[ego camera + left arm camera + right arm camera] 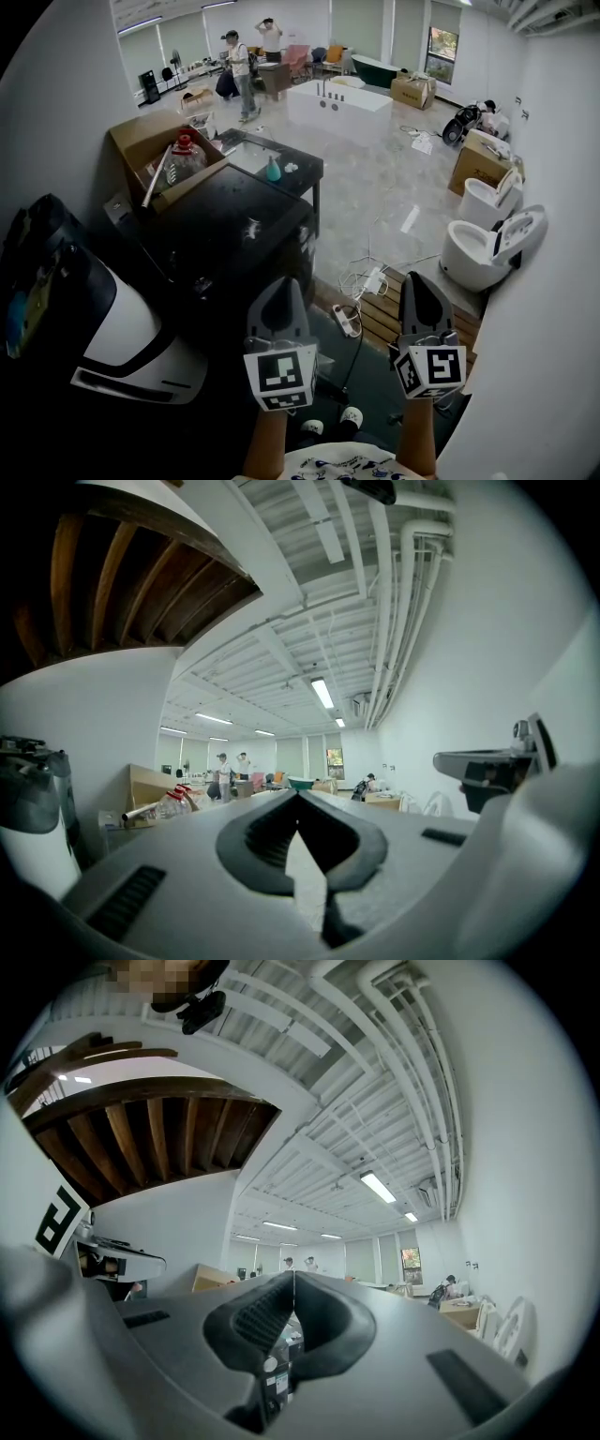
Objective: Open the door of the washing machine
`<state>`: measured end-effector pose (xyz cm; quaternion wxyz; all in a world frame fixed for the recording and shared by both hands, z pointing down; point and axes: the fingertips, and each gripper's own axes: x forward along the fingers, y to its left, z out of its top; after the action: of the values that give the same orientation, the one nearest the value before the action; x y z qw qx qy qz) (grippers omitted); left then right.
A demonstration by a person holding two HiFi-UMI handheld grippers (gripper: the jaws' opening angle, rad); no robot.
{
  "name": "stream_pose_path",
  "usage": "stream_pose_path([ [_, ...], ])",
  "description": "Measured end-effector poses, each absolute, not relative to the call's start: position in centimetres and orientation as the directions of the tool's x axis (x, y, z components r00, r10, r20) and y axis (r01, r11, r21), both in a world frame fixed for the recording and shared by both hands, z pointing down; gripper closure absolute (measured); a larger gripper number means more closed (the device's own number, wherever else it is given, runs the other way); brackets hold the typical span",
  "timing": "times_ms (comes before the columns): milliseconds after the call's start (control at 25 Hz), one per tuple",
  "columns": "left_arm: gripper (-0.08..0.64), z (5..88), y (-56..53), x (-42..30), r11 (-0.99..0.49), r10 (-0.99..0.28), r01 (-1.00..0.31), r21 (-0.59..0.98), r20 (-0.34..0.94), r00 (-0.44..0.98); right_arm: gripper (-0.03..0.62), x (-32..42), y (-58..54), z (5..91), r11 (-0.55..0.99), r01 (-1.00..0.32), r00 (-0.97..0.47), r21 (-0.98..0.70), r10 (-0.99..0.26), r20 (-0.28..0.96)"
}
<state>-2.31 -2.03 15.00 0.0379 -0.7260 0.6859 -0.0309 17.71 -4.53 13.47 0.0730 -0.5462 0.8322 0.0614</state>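
Head view with both gripper views. Nearest the camera, the left tongs [280, 298] and right tongs [422, 292] were held side by side and well apart, each carrying its marker cube. Both pointed roughly level into the room. In each gripper view the jaw tips met in a closed line. Only the room showed through the hollow behind the tips, so neither pair had hold of anything.

Just ahead and to the left of the left tongs stood the dark washing machine [225, 234], touched by neither pair; its door could not be made out. A white-and-black appliance [131, 342] lay further left. A wooden pallet [394, 314] and a white power strip [347, 321] lay on the floor between the two tongs.

Beyond the machine sat a cardboard box [141, 141] of bottles. Two toilets [483, 248] stood right of the right tongs. Farthest off were a white bathtub [337, 105] and two standing people [242, 70].
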Motion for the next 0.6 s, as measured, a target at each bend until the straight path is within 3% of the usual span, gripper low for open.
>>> stream_pose_path([
  [600, 0.56, 15.49, -1.71, -1.79, -0.052, -0.999, -0.994, -0.095, -0.003, 0.053, 0.574, 18.53, -4.17, 14.08, 0.387, -0.922, -0.382, 0.01, -0.907, -0.179],
])
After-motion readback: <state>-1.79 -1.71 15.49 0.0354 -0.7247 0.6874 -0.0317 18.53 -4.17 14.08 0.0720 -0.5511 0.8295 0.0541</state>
